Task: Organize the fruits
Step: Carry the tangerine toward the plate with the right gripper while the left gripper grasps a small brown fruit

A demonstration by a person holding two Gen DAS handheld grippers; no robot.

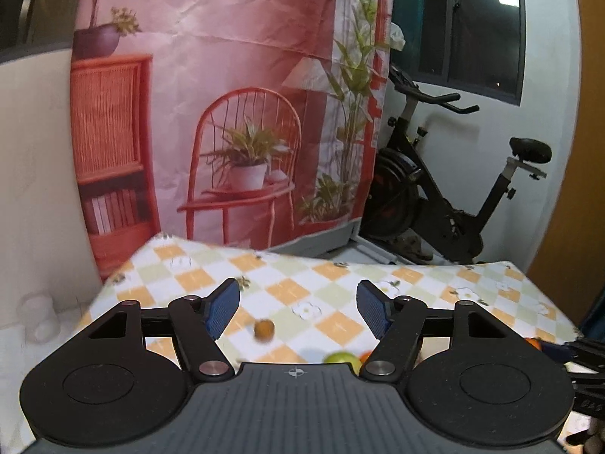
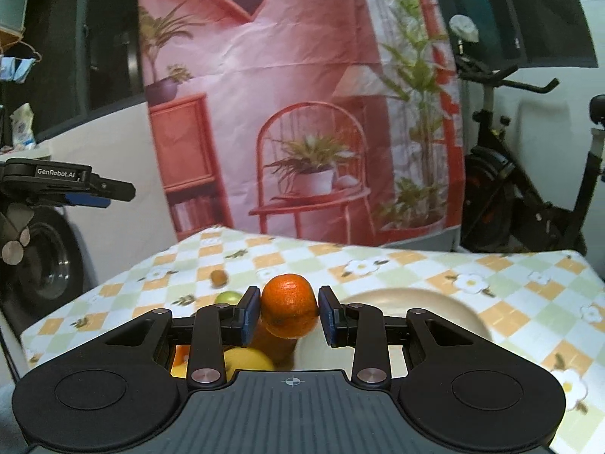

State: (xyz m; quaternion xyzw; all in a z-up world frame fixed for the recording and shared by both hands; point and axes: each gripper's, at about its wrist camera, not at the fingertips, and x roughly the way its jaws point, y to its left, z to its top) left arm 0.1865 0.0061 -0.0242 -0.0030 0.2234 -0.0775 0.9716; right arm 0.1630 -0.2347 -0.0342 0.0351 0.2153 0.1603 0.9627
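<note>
An orange [image 2: 289, 305] is gripped between the right gripper [image 2: 289, 312] fingers above the worktop [image 2: 416, 265]; it should be lowered gently into the bowl [image 2: 435, 310] before release. The left gripper [image 1: 298, 308] is held spread, empty.

Checkered tablecloth [image 2: 416, 265] over table; on it: small brown fruit [image 2: 219, 277], green fruit [image 2: 228, 297], beige plate [image 2: 435, 302].

Left tool [image 1: 298, 308] agape above checkered tablecloth [image 1: 332, 283]; small brown fruit [image 1: 264, 330] below
</note>
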